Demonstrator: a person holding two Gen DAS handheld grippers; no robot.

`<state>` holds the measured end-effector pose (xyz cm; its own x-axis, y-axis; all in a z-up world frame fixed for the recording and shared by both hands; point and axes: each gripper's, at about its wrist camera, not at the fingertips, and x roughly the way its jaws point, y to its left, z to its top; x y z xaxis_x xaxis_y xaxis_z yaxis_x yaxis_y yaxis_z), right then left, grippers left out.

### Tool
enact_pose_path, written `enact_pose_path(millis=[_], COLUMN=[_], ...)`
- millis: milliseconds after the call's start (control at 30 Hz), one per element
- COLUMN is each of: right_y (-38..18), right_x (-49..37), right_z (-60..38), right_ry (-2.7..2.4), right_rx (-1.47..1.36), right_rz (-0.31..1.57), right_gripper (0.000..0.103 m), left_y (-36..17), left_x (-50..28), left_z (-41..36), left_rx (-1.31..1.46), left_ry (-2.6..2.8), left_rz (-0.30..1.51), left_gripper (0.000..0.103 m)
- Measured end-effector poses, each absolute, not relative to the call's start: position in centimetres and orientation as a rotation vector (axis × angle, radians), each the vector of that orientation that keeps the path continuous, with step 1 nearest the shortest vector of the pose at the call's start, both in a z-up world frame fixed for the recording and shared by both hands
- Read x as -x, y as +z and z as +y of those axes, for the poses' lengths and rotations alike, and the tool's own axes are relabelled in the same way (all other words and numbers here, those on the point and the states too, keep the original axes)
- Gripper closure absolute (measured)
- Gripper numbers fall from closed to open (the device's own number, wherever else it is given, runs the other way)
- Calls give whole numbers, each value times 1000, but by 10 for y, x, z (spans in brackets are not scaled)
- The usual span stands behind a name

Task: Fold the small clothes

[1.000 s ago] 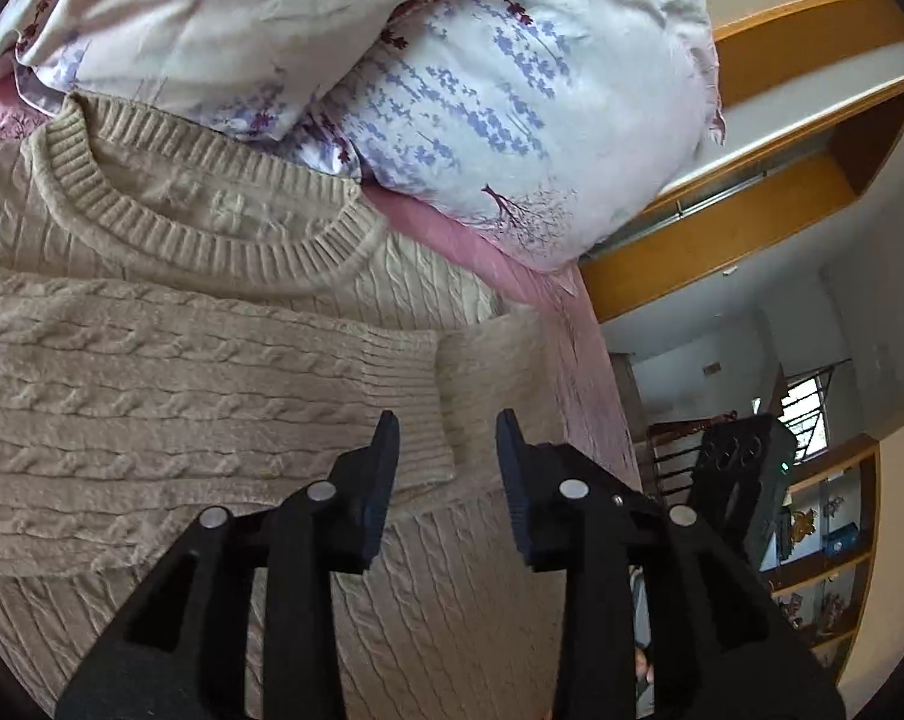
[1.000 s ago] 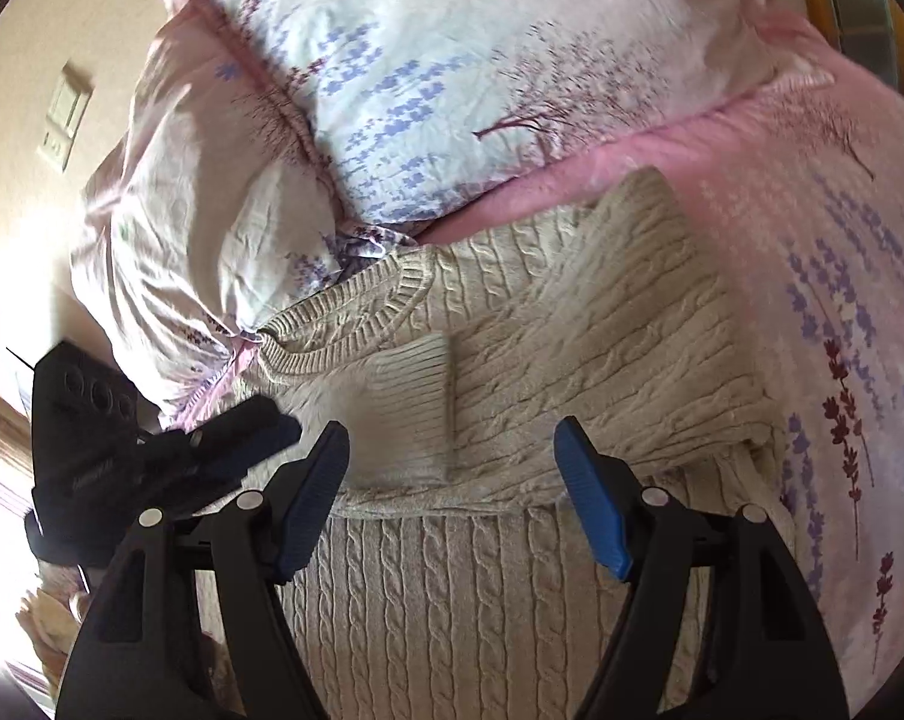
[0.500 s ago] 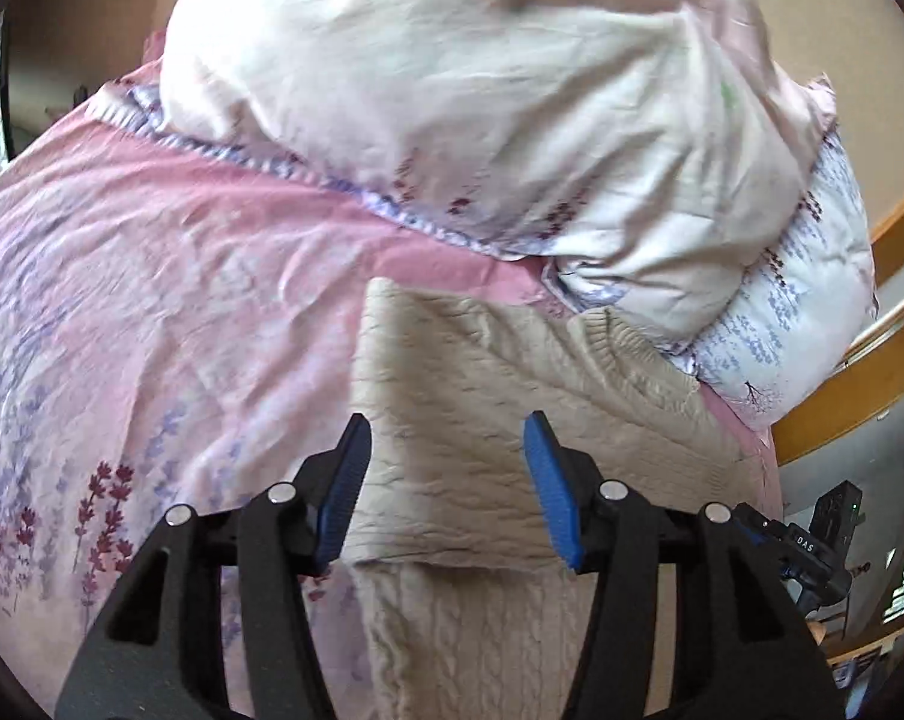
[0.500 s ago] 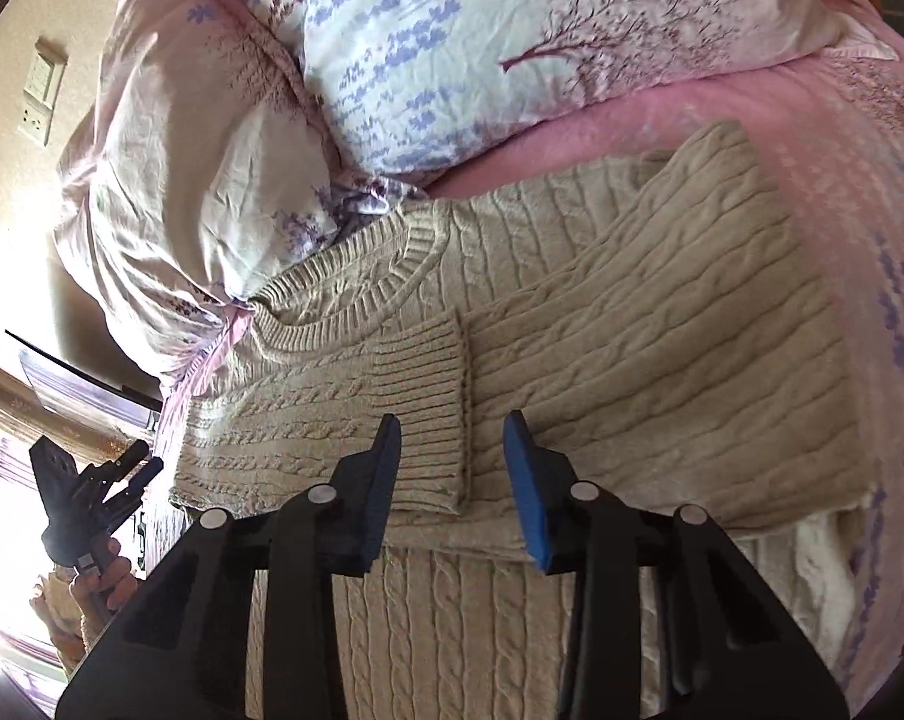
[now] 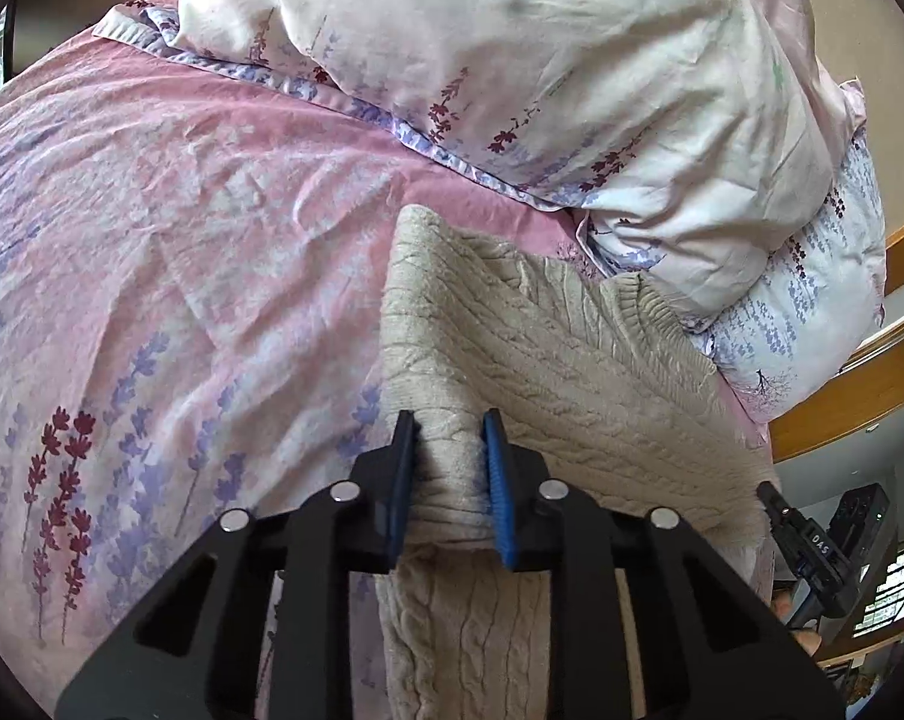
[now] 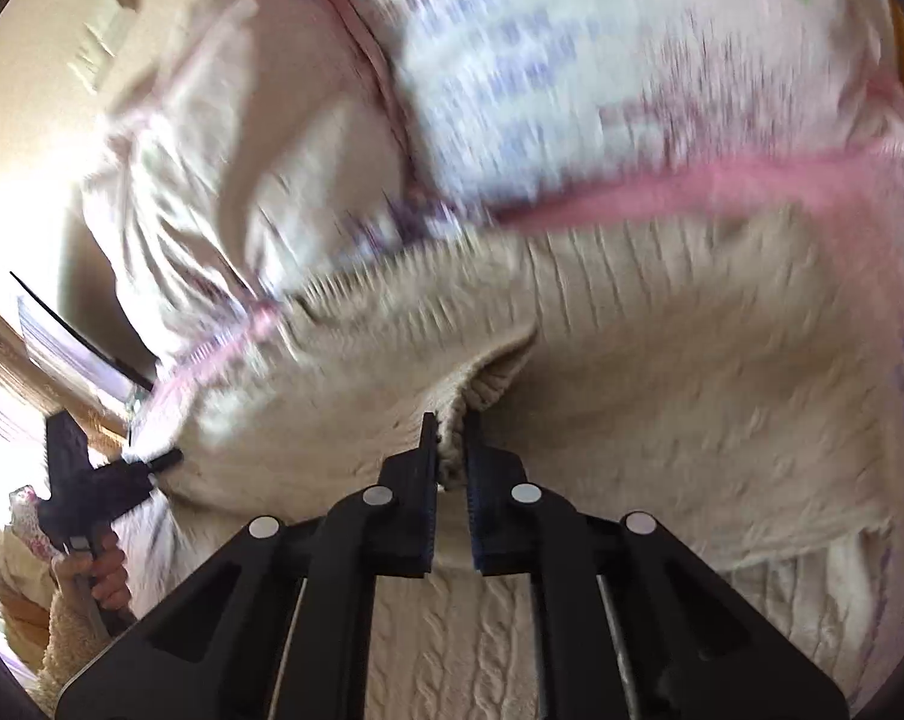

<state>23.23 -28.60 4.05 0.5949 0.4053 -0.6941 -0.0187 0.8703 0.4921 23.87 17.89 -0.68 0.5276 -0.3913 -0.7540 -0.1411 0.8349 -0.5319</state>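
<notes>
A: Where does the sweater lie?
B: On the bed, folded, its collar by the pillows at the head edge.
A: And the left gripper?
B: Its jaws are closing, a fold of the knit's side edge between the pads.
A: The right gripper?
B: Pinched tight on a ribbed cuff; that view is blurred.
</notes>
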Motion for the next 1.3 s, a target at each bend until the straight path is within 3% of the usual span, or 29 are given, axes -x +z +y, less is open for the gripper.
enact_pose_path(millis=[100, 300, 367, 533, 800, 833, 900, 1133, 1300], right_y=[58, 4, 13, 36, 12, 15, 26, 49, 49], right_x=[-227, -230, -227, -215, -221, -217, -201, -97, -16], right_z=[-288, -292, -295, -286, -275, -279, -292, -340, -361], right_ry=[205, 124, 94, 120, 198, 208, 236, 399, 505], right_rx=[-419, -433, -438, -383, -420, -454, -503, -560, -543], right_rz=[831, 1052, 1043, 941, 1071, 1075, 1056, 1017, 1030], right_gripper=[95, 93, 84, 84, 69, 62, 39, 35, 30], left_y=[-8, -9, -8, -9, -10, -7, 2, 41, 42], left_x=[-238, -237, -235, -234, -223, -217, -200, -97, -26], left_z=[180, 180, 179, 180, 183, 184, 185, 170, 158], left_rx=[586, 577, 572, 562, 567, 562, 538, 387, 330], left_ry=[-158, -157, -153, -146, -135, -145, -172, -318, -484], left_rz=[1019, 1017, 1018, 1021, 1014, 1006, 977, 874, 883], left_gripper=[89, 89, 87, 84, 78, 77, 70, 43, 39])
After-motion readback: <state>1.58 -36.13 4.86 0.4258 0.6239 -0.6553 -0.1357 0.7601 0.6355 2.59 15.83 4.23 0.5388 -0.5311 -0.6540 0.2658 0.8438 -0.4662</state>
